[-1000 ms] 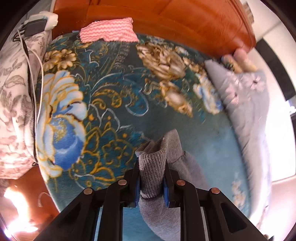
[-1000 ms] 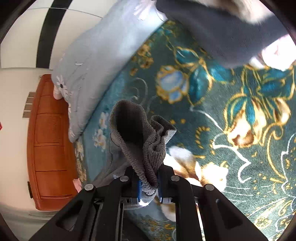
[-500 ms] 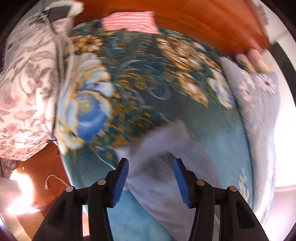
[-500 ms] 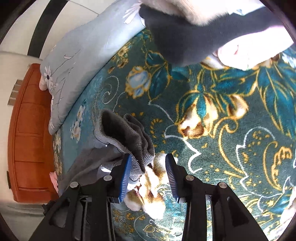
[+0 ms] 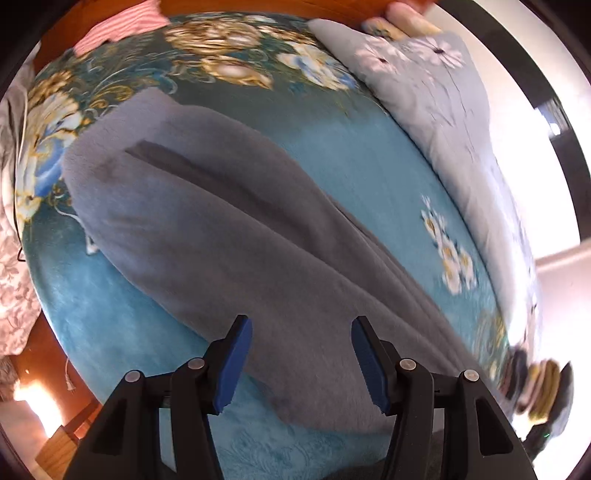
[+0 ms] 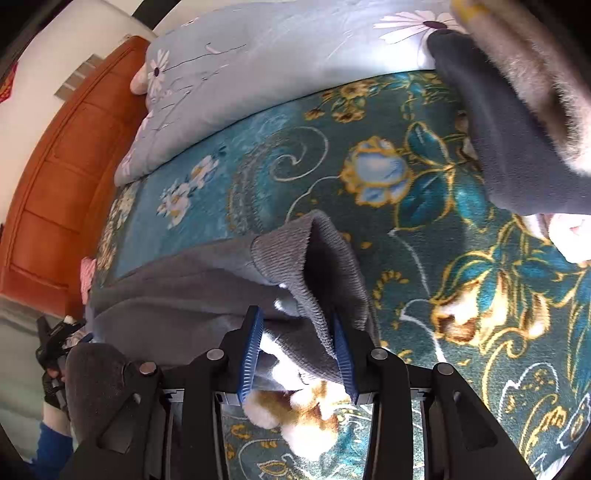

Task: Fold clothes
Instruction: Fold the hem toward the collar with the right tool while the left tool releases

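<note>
A grey fleece garment (image 5: pixel 229 229) lies stretched out flat on the teal floral bedspread (image 5: pixel 362 155). My left gripper (image 5: pixel 301 363) hovers just above its near part, jaws wide open and empty. In the right wrist view the same garment (image 6: pixel 192 291) ends in a ribbed grey cuff (image 6: pixel 317 266) that stands up in a loop. My right gripper (image 6: pixel 297 354) is open, with the cuff's loose edge lying between its blue pads (image 6: pixel 253 354), nothing clamped.
A pale blue floral quilt (image 5: pixel 454 99) runs along the far side of the bed, also the quilt (image 6: pixel 280 62). A dark and cream pile of clothes (image 6: pixel 517 110) sits at upper right. A pink striped cloth (image 5: pixel 118 26) lies by the orange wooden headboard (image 6: pixel 62 177). A patterned pillow (image 5: pixel 11 288) is left.
Both grippers, shut on the grey cuffs a second ago, have opened and let go. The garment now lies spread flat, and the left gripper has drawn back over it.
</note>
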`<state>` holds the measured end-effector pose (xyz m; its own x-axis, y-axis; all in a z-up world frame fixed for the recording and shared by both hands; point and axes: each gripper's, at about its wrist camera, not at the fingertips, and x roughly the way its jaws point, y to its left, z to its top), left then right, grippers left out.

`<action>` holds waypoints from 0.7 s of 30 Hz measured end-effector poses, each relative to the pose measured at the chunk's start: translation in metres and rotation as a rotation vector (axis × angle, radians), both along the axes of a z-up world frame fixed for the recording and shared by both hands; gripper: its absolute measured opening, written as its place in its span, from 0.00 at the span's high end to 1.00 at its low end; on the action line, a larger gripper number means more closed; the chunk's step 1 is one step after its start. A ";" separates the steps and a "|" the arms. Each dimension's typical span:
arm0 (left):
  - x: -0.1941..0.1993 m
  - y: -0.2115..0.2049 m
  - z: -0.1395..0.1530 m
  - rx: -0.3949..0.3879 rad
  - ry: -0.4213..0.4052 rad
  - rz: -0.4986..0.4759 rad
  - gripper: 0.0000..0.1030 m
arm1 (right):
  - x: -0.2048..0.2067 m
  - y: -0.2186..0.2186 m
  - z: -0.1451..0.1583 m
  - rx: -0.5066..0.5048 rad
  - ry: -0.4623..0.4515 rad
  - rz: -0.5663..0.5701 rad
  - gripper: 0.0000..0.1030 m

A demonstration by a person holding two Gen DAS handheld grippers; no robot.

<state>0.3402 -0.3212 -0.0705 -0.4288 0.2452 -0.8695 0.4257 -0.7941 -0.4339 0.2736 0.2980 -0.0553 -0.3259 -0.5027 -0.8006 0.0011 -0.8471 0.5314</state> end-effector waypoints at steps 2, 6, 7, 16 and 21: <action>0.002 0.014 -0.002 0.003 0.004 -0.013 0.41 | 0.005 -0.001 0.003 -0.024 0.026 0.041 0.62; 0.007 0.040 -0.009 0.013 0.006 -0.022 0.41 | 0.007 0.003 -0.006 0.007 0.012 0.073 0.62; 0.009 0.045 -0.012 0.026 0.002 -0.022 0.41 | 0.005 0.005 -0.010 0.003 0.004 0.071 0.62; 0.032 0.066 -0.036 0.056 -0.031 0.018 0.41 | 0.004 0.016 0.000 -0.203 0.014 0.061 0.94; 0.040 0.060 -0.028 0.047 -0.023 0.030 0.41 | 0.003 0.022 0.033 -0.394 0.083 0.029 0.98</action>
